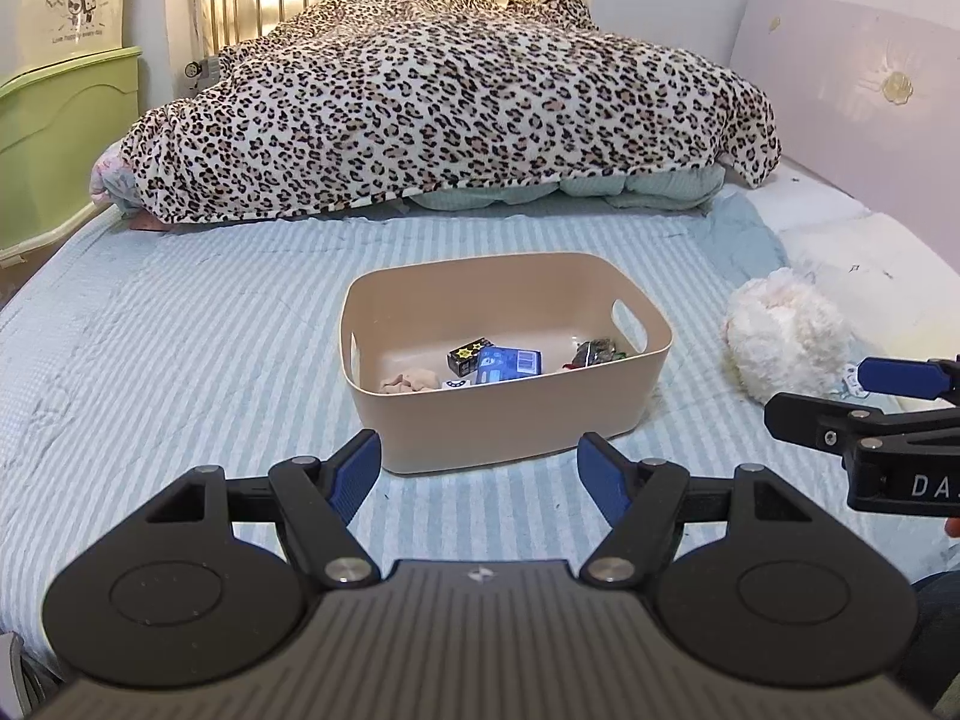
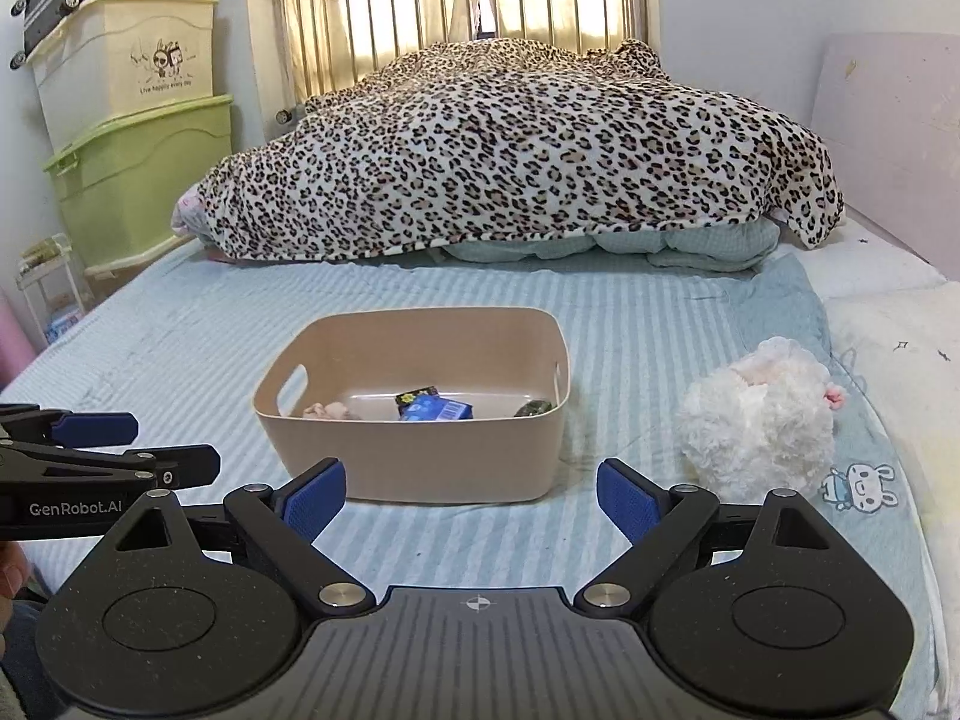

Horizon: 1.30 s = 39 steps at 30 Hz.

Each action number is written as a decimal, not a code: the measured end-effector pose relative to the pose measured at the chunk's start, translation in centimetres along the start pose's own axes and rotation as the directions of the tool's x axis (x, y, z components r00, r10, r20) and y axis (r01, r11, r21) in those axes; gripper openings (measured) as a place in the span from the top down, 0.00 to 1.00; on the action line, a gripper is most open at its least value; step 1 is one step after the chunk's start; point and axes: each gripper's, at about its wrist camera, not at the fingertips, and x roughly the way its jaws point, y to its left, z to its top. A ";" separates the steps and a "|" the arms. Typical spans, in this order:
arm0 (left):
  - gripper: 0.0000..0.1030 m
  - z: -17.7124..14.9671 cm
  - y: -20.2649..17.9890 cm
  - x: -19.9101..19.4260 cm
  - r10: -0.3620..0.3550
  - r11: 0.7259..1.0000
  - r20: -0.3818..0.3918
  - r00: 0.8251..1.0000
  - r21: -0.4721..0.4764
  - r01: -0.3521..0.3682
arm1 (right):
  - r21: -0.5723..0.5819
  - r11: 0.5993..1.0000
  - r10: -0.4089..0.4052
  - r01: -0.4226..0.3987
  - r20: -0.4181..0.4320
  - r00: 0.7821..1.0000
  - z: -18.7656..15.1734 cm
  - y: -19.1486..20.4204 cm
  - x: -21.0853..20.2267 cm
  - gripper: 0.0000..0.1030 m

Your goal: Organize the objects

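A beige plastic bin (image 1: 498,420) (image 2: 414,456) sits on the striped bed. It holds a blue box (image 1: 509,363) (image 2: 437,409), a small black box with stars (image 1: 468,355), a beige cloth lump (image 1: 411,383) and a dark wrapped item (image 1: 600,353). A white fluffy plush toy (image 1: 783,339) (image 2: 757,420) lies on the bed right of the bin. My left gripper (image 1: 480,471) is open and empty, just short of the bin. My right gripper (image 2: 471,501) is open and empty, near the bin's front right corner, left of the plush.
A leopard-print blanket (image 1: 432,102) is heaped over bedding at the far end. Green and cream storage boxes (image 2: 138,174) stand left of the bed. A pale headboard panel (image 1: 852,96) runs along the right. A white pillow (image 2: 900,372) lies behind the plush.
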 end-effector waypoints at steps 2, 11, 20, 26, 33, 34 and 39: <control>0.29 0.0 0.0 -0.7 0.009 1.000 0.012 1.000 0.000 -0.009 | 0.005 1.000 -0.003 0.003 0.006 1.000 -0.1 0.1 -0.5 0.10; 0.28 -0.6 -0.2 -3.3 0.039 0.999 0.047 0.998 0.002 -0.039 | -0.011 1.000 -0.016 0.016 0.028 0.999 -0.5 0.7 -2.8 0.09; 0.28 -1.5 -0.4 -4.9 0.019 1.000 0.048 0.999 -0.003 -0.019 | 0.003 1.000 -0.017 0.017 0.027 0.999 -1.1 0.9 -4.3 0.09; 0.28 -2.3 -0.8 -5.9 0.008 1.000 0.048 0.999 0.005 -0.008 | 0.013 1.000 -0.015 0.015 0.010 1.000 -2.1 0.8 -5.4 0.09; 0.28 -3.3 -1.1 -6.6 -0.017 1.000 0.027 0.999 0.016 0.016 | -0.001 1.000 -0.015 0.015 -0.010 1.000 -3.1 1.0 -6.4 0.09; 0.28 -3.5 -1.2 -6.6 -0.020 1.000 0.025 1.000 0.018 0.019 | -0.004 1.000 -0.015 0.015 -0.014 1.000 -3.2 1.0 -6.5 0.09; 0.28 -4.3 -1.4 -7.0 -0.028 0.999 0.013 1.000 0.024 0.028 | -0.015 1.000 -0.021 0.020 -0.017 1.000 -3.7 1.2 -7.3 0.09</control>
